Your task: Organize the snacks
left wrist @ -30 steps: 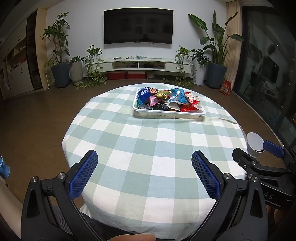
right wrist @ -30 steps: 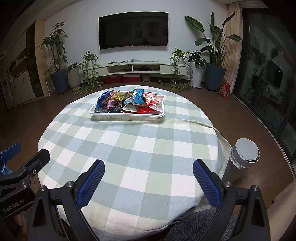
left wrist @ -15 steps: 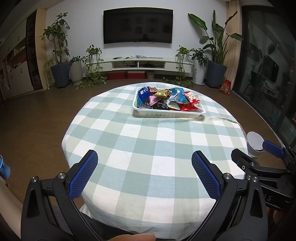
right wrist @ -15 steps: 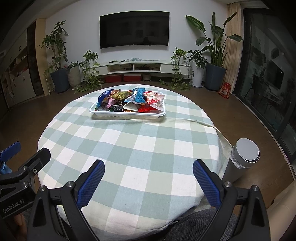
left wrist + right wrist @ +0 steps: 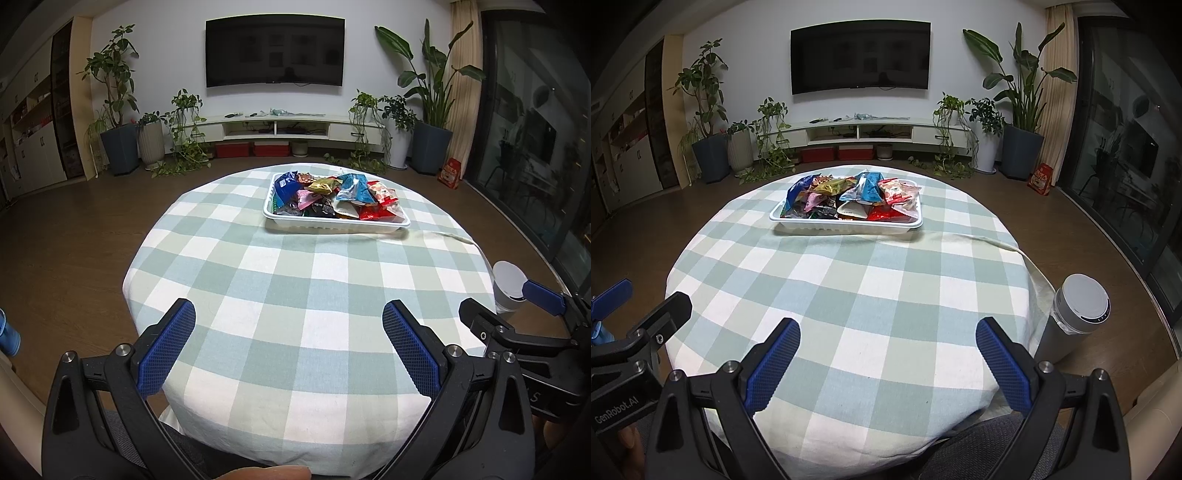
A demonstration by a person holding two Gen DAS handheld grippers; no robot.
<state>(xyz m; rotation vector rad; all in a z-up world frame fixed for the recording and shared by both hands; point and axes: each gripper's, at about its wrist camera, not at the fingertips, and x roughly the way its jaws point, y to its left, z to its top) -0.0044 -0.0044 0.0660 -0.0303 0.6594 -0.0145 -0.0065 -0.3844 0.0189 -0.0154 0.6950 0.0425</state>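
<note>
Both pairs of blue-padded fingers stood wide apart and held nothing. Those of the left gripper (image 5: 289, 349) hung over the near edge of the round table (image 5: 258, 288), which was covered in a green-and-white checked cloth, and those of the right gripper (image 5: 888, 363) hung over the same near edge, just to the right of the left pair. Well ahead of both, on the far half of the table, sat the white tray (image 5: 334, 223) heaped with snack packets (image 5: 866, 188) in blue, gold, pink and red. From the left fingers it lay ahead and slightly right; from the right fingers, ahead and slightly left. Off to the right of the right fingers, beside the table's edge, a grey cylinder with a white top (image 5: 1078, 314) stood on the floor.
</note>
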